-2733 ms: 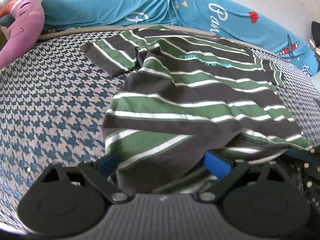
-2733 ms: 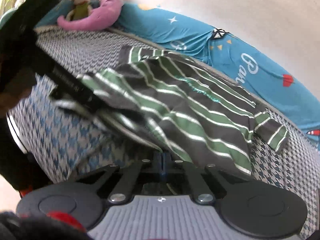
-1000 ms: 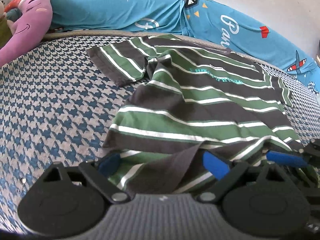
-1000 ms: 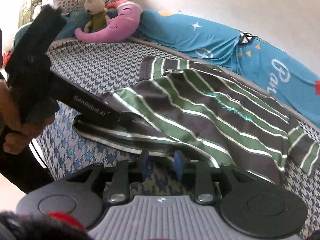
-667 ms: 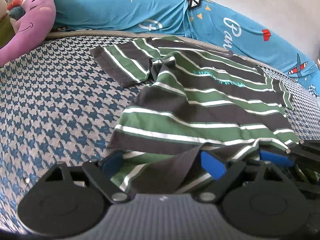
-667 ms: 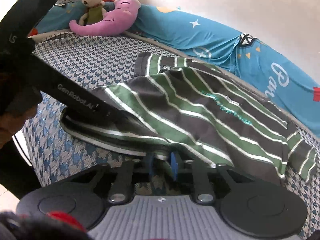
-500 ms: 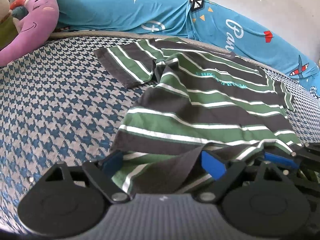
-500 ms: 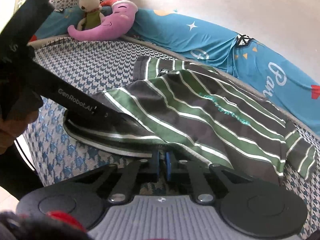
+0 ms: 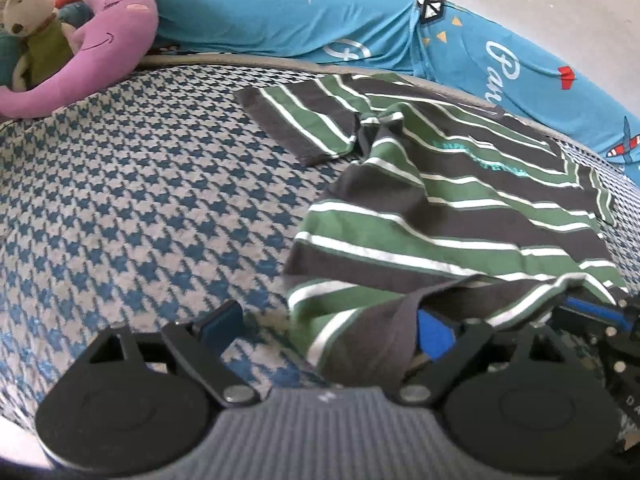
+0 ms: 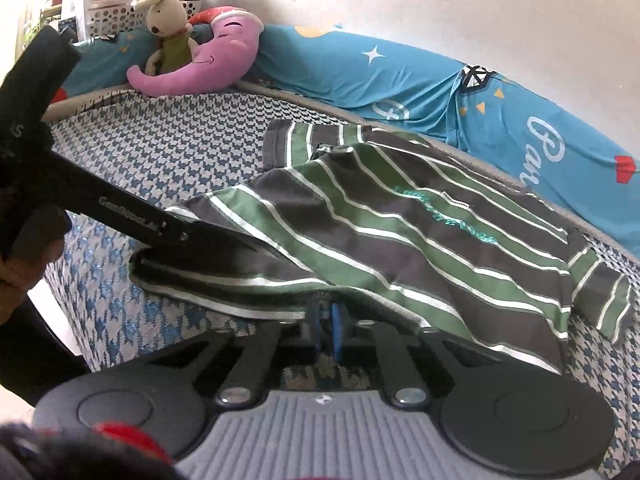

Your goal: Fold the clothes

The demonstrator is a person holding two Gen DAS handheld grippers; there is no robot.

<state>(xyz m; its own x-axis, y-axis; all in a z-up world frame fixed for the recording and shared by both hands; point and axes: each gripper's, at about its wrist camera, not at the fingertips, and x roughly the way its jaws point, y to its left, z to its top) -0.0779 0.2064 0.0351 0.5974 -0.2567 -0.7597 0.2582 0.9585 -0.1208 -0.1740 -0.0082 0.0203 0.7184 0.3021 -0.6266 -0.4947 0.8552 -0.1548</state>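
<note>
Left fingers (image 9: pixel 326 326) apart, hem draped | right fingers (image 10: pixel 325 326) pinching striped shirt (image 10: pixel 400 240) hem | bed (image 9: pixel 140 200)

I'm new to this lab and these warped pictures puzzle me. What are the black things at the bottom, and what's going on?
A person holds a two-finger gripper in each hand, and a fisheye camera on each looks along its fingers. One picture comes from the left gripper, the other from the right gripper. A striped shirt lies on a bed, with toys behind. The left gripper is open, with the hem lying between its fingers. The right gripper is shut on the hem.
</note>
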